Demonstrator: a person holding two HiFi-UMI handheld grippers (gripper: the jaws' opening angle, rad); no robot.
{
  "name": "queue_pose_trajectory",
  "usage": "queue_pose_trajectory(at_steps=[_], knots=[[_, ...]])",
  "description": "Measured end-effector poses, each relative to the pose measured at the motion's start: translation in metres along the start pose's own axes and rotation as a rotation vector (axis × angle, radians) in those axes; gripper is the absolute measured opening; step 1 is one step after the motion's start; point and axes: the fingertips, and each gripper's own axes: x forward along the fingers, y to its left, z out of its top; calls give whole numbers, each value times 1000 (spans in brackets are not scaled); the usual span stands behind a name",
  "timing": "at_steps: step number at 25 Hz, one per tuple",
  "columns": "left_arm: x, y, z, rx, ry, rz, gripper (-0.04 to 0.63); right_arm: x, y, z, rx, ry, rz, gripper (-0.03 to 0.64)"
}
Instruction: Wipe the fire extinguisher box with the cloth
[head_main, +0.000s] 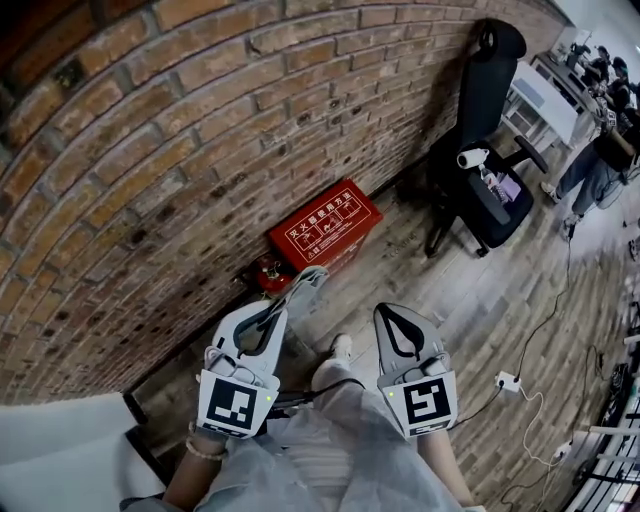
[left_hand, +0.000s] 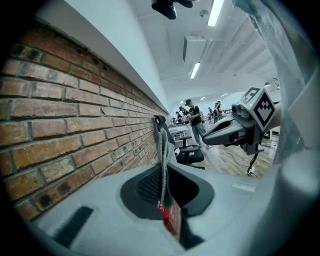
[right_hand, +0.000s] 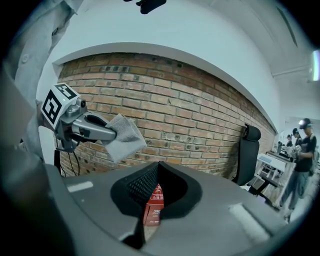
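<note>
The cloth (head_main: 308, 283) is clamped in the left gripper (head_main: 286, 306) short of the box (head_main: 325, 230), apparently readied for wiping. The right gripper (head_main: 386, 314) is held closed and empty, likely as it is not needed; the box is set against the wall (head_main: 150, 150).

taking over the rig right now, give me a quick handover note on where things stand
Left gripper: shut on the grey cloth, which sticks out past the jaw tips.
Right gripper: jaws together, nothing in them.
Red fire extinguisher box: on the floor against the brick wall, ahead of both grippers.
Done: the cloth is in hand.
Left: the cloth is not touching the box, so lower it onto the box and wipe.
</note>
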Motion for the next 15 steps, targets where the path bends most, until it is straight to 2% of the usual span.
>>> queue_pose_trajectory(at_steps=[9, 15], knots=[[85, 11, 22, -21, 52, 78, 11, 45, -87, -11, -5, -2, 92, 11], [123, 18, 35, -30, 70, 118, 11, 69, -128, -10, -15, -8, 126, 11]])
